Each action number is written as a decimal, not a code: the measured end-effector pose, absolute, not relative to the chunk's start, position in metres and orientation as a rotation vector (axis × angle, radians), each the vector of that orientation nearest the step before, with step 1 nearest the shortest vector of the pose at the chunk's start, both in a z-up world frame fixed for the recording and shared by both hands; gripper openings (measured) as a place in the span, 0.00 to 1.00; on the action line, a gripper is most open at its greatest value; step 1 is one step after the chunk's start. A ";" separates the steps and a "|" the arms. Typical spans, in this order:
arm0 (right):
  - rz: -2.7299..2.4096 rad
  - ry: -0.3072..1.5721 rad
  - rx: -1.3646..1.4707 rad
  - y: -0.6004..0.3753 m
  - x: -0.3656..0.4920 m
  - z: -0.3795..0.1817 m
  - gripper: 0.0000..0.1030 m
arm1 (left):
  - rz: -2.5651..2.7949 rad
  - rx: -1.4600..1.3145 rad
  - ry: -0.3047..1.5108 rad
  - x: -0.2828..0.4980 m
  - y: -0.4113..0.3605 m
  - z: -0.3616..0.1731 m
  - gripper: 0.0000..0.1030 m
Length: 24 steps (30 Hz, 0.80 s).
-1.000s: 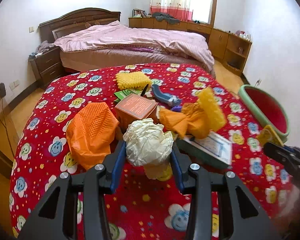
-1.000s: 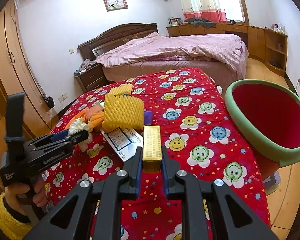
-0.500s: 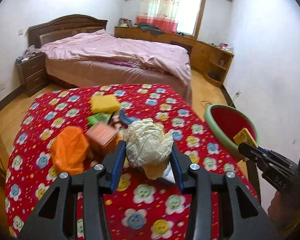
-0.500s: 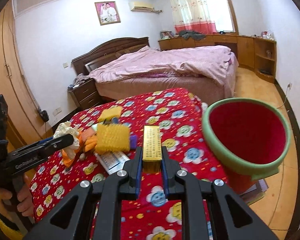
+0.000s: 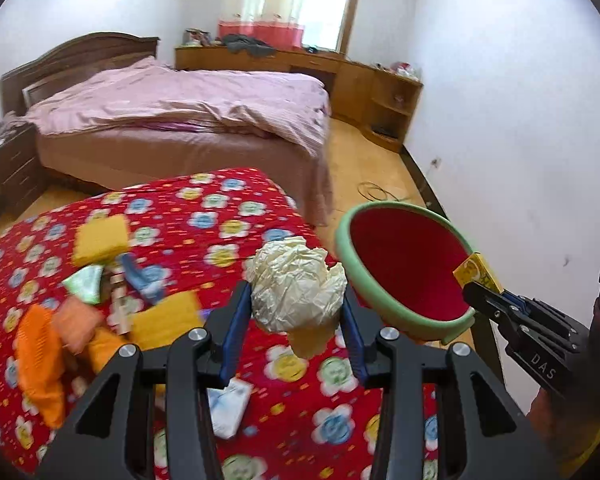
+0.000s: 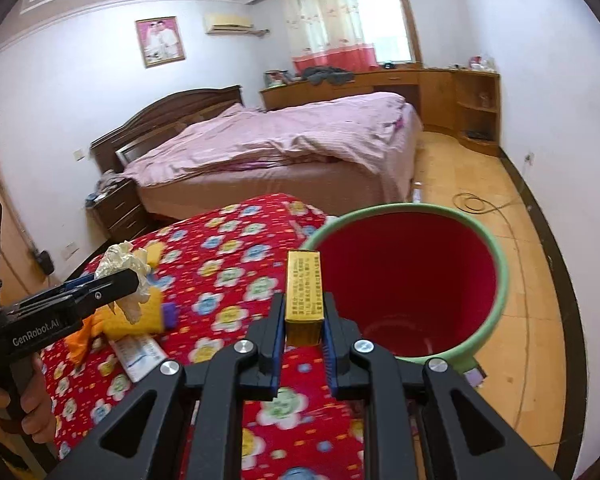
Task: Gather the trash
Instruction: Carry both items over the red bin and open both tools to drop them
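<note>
My left gripper [image 5: 294,312] is shut on a crumpled cream paper ball [image 5: 296,282], held above the red flowered table cover, left of the bin. The bin [image 5: 404,272] is a green-rimmed tub with a red inside, beside the table's right edge. My right gripper [image 6: 303,320] is shut on a small yellow box [image 6: 303,292] at the bin's [image 6: 412,276] near left rim. That box also shows in the left wrist view [image 5: 476,274] over the bin's right side. The left gripper with the paper ball [image 6: 126,264] shows at left in the right wrist view.
More trash lies on the table cover [image 5: 220,216]: yellow sponges [image 5: 100,236], orange wrappers [image 5: 40,356], a blue item [image 5: 140,276], a white card [image 5: 228,408]. A bed [image 5: 172,120] with a pink quilt stands behind. Wooden floor [image 6: 488,184] surrounds the bin.
Both grippers have swung right toward the bin with their loads. The bin has grown larger in both views, and the yellow box is now at its rim.
</note>
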State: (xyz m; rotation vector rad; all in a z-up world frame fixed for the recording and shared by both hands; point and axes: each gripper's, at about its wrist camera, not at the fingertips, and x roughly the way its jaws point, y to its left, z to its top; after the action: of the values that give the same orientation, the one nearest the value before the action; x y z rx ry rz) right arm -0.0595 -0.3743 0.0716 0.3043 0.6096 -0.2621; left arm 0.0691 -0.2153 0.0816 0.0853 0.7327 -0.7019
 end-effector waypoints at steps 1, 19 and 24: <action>-0.273 0.611 0.308 -0.380 -0.060 0.070 0.18 | -0.709 0.094 0.734 0.070 -0.224 0.080 0.43; -0.391 0.684 0.412 -0.467 -0.051 0.023 0.18 | -0.809 0.205 0.829 0.101 -0.345 0.033 0.43; -0.393 0.687 0.411 -0.470 -0.045 0.019 0.19 | -0.825 0.226 0.811 0.099 -0.357 0.032 0.49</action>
State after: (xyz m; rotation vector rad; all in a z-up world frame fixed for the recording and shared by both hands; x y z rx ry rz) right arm -0.0447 -0.4700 0.0192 0.4109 0.6870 -0.3930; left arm 0.0990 -0.3571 0.0319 0.2261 0.8105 -0.8253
